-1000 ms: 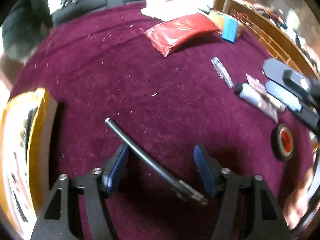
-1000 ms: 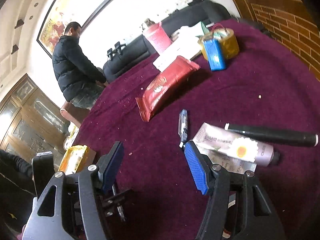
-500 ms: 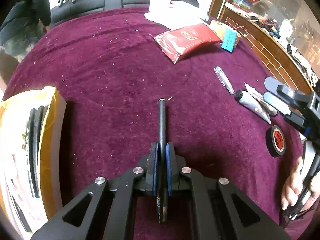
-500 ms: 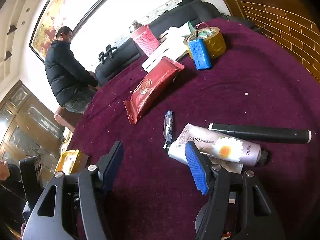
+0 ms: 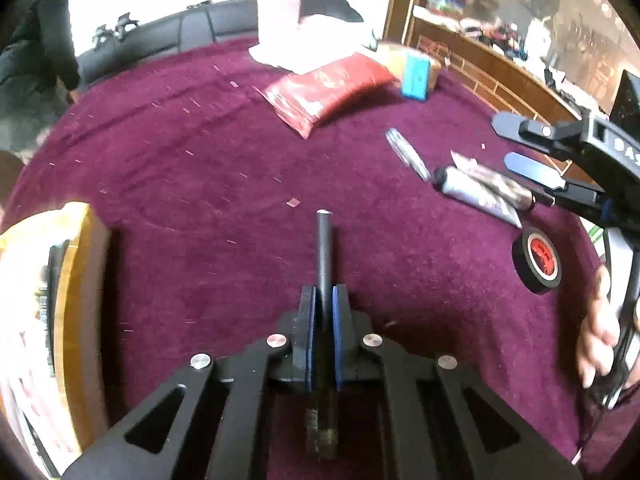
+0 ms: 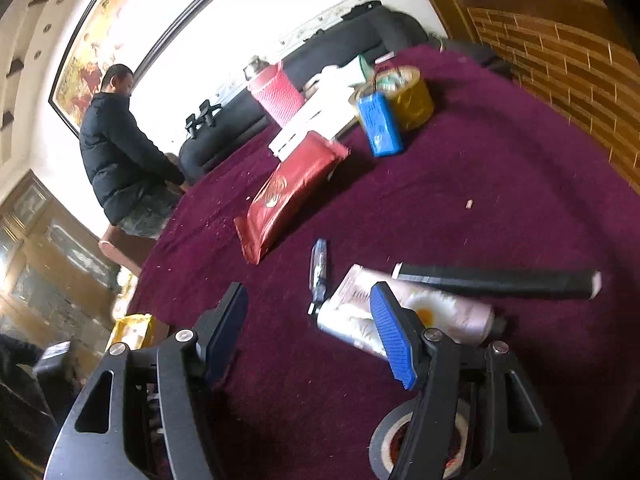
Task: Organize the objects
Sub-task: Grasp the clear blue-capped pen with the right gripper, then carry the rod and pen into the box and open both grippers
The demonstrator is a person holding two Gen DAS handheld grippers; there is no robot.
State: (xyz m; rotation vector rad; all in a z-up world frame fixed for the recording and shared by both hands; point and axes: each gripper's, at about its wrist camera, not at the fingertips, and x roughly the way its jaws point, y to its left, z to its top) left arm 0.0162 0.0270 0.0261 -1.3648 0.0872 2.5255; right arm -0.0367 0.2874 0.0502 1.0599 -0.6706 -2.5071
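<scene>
Two ribbed blue pads of left hand-held gripper (image 5: 323, 300) clamp slim black rod (image 5: 323, 248); right hand-held gripper (image 6: 308, 312) apart, empty.

Maroon-clothed table (image 6: 500, 184); black sofa (image 6: 336, 52); framed painting (image 6: 116, 40); brick wall (image 6: 560, 56); bright daylight.

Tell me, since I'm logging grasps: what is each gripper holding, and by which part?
The left gripper grips the black pen around mid-barrel, nearer its textured rear end. The right gripper holds nothing; its jaws stand open above the cloth.
</scene>
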